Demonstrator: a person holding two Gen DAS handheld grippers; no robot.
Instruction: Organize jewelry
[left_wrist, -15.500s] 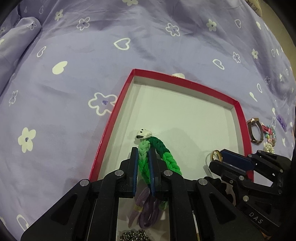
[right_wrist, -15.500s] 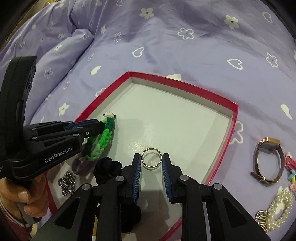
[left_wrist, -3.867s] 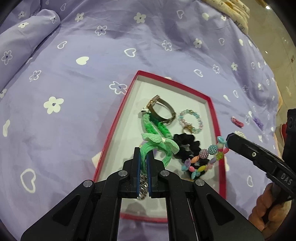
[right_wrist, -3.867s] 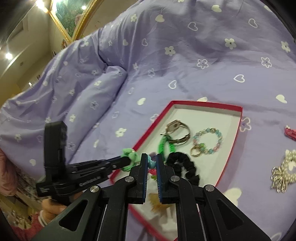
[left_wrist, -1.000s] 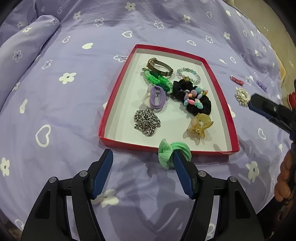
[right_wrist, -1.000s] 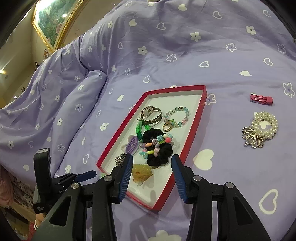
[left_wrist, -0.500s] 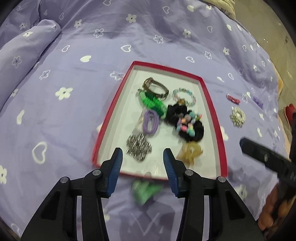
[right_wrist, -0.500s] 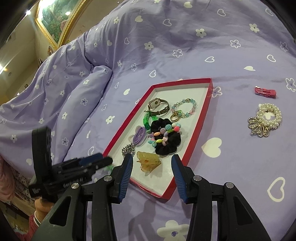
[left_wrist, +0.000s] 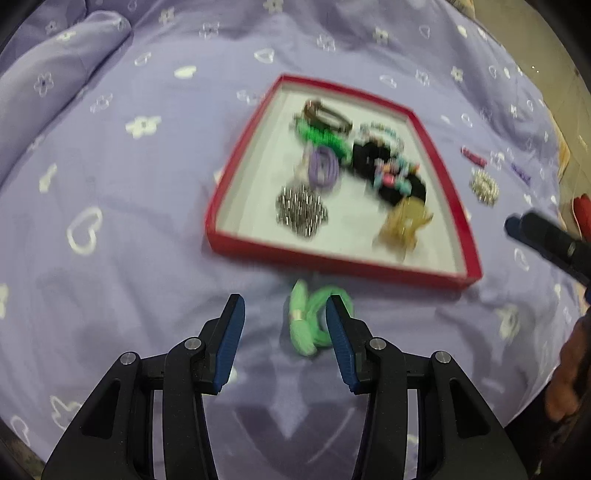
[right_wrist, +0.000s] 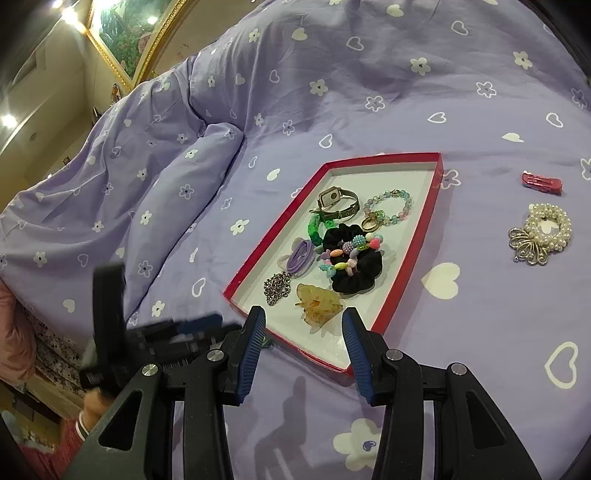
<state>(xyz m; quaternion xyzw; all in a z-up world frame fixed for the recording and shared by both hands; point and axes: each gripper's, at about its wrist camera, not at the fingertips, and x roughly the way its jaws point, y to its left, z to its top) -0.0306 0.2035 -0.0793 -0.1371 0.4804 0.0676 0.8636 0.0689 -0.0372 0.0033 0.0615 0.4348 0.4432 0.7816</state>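
My left tongs (left_wrist: 282, 328) stand part open and grip nothing; the jaws have just been closing, with nothing pressed between the pads. The green tie (left_wrist: 314, 321) lies on the quilt (left_wrist: 110, 206), just outside the near wall of the tray (left_wrist: 332, 264), not in it. It sits toward my right-hand pad, touching or just beside it as far as the blur lets me judge, with the left-hand pad well apart from it.

What worries me: the tie is off-centre in the jaws, so if I close as I am, I may catch only one loop, or push it aside over the soft quilt. It is limp and springy, and I judge it could slip out on the way over the tray wall. I could also pinch the quilt with it and drag the tray. The view is smeared, so my aim is uncertain.

In the tray lie the chain (left_wrist: 301, 214), purple tie (left_wrist: 323, 170), black scrunchie (right_wrist: 352, 266) with beads on it, claw clip (right_wrist: 317, 304) and watch (right_wrist: 338, 201).

My right tongs (right_wrist: 303, 350) are likewise part open and empty, hovering at the near end of the tray. The pearl piece (right_wrist: 541, 232) and red clip (right_wrist: 541, 182) lie on the quilt to the right, well apart from the tray, not yet sorted.
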